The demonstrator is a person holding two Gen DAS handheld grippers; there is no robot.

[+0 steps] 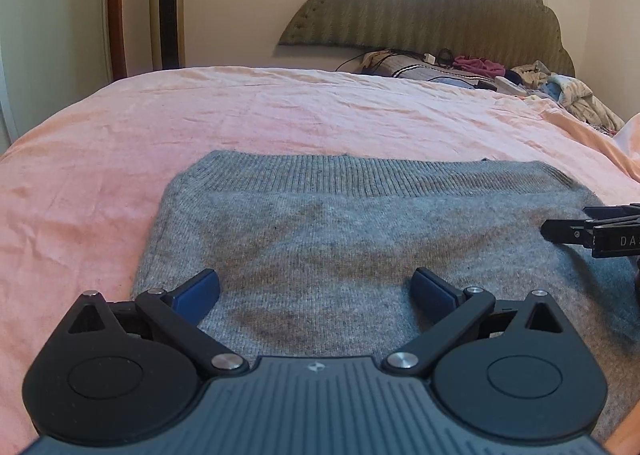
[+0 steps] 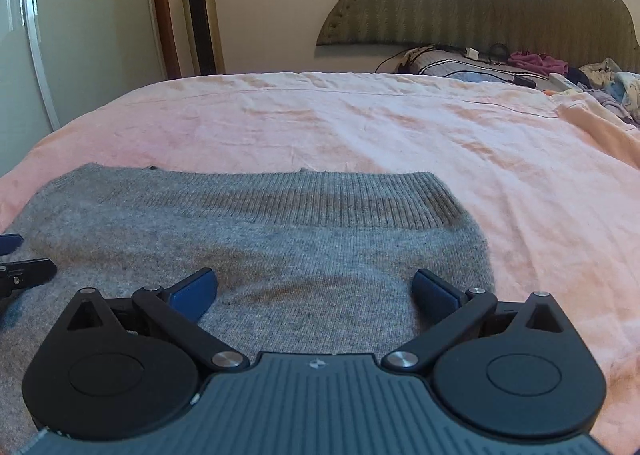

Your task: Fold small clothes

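A grey knitted sweater [image 1: 360,239] is lying flat on the pink bed sheet [image 1: 280,115], its ribbed hem [image 2: 304,195] pointing toward the headboard [image 1: 432,3]. The left claw [image 1: 316,291] is hovering wide over it with nothing between the blue pads, and the right claw [image 2: 316,291] is standing equally wide and empty beside it

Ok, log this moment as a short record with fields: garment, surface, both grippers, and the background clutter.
garment: grey sweater, lying flat, ribbed band at the far edge
surface: pink sheet on a bed
left gripper: open, over the sweater, nothing between the jaws
right gripper: open, over the sweater, nothing between the jaws
clutter: clothes pile and cables by the headboard
other: tower fan against the wall
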